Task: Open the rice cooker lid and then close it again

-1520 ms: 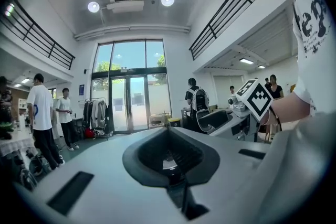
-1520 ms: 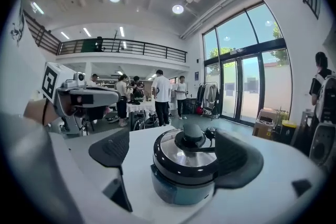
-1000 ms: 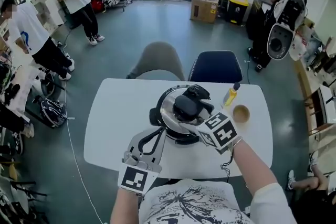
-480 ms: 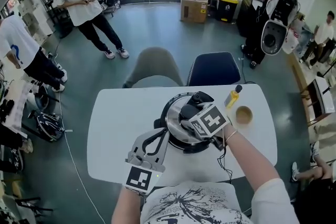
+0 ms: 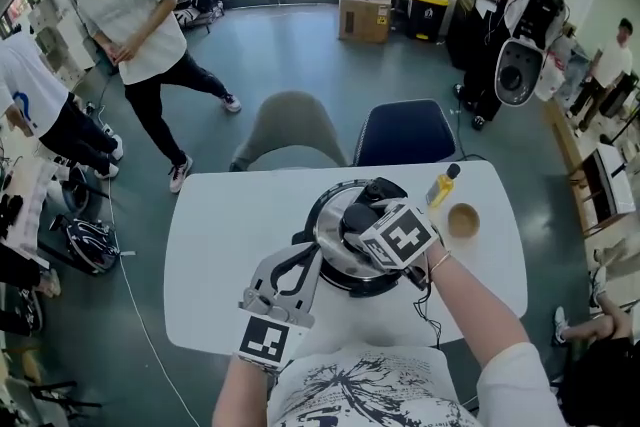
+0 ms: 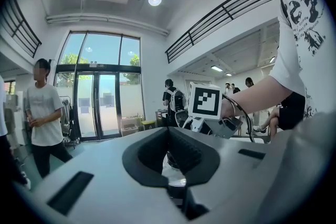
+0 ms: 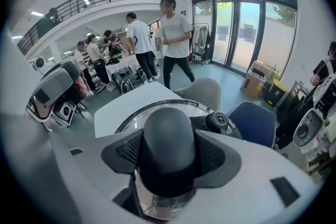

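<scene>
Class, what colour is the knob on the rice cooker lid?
The knob is black; right gripper view.

The right gripper tilts steeply down from an outstretched forearm, its jaws having just been closing and now pressed on the lid knob; the left gripper points level, jaws together, empty

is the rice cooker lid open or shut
Shut: the lid lies flat on the cooker; the right gripper has just been closing its jaws onto the black knob.
</scene>
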`<act>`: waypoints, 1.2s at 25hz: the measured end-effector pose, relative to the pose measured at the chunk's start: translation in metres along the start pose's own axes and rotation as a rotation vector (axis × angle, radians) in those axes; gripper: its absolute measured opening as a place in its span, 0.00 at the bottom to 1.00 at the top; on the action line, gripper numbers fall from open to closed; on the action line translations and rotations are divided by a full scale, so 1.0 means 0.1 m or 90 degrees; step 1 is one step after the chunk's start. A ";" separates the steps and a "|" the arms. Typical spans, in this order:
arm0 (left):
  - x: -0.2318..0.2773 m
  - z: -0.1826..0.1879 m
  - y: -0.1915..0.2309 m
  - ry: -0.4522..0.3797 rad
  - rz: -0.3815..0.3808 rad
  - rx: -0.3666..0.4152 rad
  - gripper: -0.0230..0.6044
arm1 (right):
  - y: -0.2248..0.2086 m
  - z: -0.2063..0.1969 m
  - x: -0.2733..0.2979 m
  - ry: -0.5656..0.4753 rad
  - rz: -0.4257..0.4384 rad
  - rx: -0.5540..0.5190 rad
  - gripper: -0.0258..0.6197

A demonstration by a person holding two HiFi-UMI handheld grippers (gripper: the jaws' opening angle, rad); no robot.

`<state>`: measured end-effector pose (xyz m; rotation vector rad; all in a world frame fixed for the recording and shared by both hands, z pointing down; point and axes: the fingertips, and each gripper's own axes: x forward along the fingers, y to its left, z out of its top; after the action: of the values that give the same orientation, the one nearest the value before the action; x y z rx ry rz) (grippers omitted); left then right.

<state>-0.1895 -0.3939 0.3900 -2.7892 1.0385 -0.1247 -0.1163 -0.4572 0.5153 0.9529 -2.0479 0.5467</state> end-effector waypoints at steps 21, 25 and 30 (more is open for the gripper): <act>-0.02 0.21 -0.23 0.012 0.054 -0.005 0.06 | -0.18 0.21 -0.58 -0.119 -0.018 -0.002 0.50; -0.01 0.39 -0.53 0.004 0.068 -0.011 0.06 | -0.17 -0.09 -0.90 -0.111 -0.010 -0.014 0.50; 0.12 0.52 -1.23 0.004 0.082 -0.010 0.06 | -0.29 -0.75 -1.33 -0.107 -0.006 -0.039 0.50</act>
<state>-0.0950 -0.3039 0.3614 -2.7270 1.2227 -0.1096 -0.0043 -0.3684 0.4534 1.0002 -2.1949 0.4081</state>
